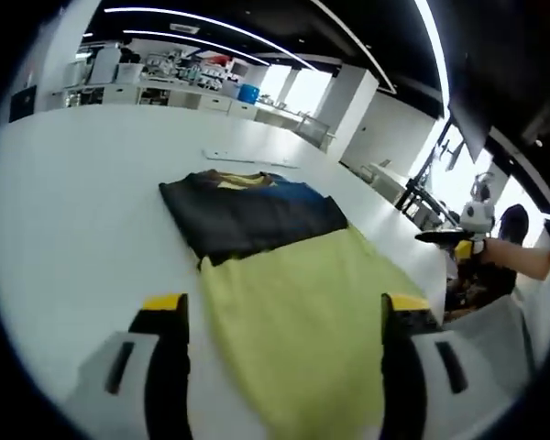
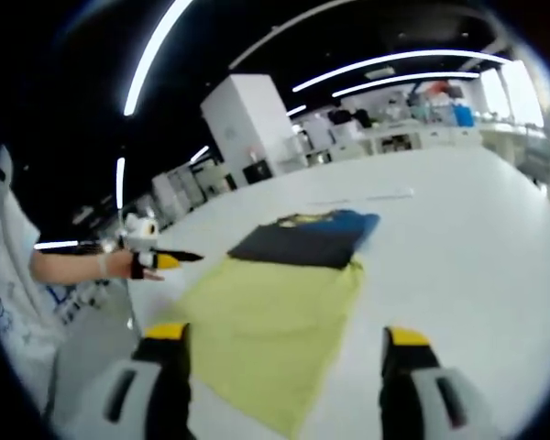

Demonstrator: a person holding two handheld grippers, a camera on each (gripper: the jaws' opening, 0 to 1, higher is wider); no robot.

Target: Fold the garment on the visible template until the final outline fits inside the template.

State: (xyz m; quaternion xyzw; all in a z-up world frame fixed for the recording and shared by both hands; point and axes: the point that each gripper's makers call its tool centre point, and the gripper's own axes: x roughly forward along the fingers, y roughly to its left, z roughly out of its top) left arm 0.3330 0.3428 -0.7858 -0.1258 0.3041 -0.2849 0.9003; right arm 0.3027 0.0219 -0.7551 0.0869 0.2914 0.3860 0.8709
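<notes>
1. Left gripper view looked along the left gripper (image 1: pixel 284 321), whose 2 yellow-tipped jaws stood wide apart with nothing between them except the garment (image 1: pixel 275 266) lying on the table below.
2. The garment lay flat on the white table (image 1: pixel 82 211): a yellow-green part nearest the camera and a dark part with a blue and yellow patch at the far end.
3. Right gripper view showed the right gripper (image 2: pixel 284 353) likewise spread wide and holding nothing, raised above the garment (image 2: pixel 275 293) rather than touching it.
4. The other gripper (image 2: pixel 165 259) appeared at the left of that view, held in a person's hand (image 2: pixel 119 264) off the cloth's edge; its jaw state could not be told from there.
5. A faint pale outline (image 2: pixel 362 197) showed on the table beyond the garment; whether it was the template could not be told.
6. Judged from this, the fold was partway and between grasps. The next move called for lowering both grippers onto an edge of the yellow-green part and pinching it cleanly, 1 layer only, before carrying it over.
</notes>
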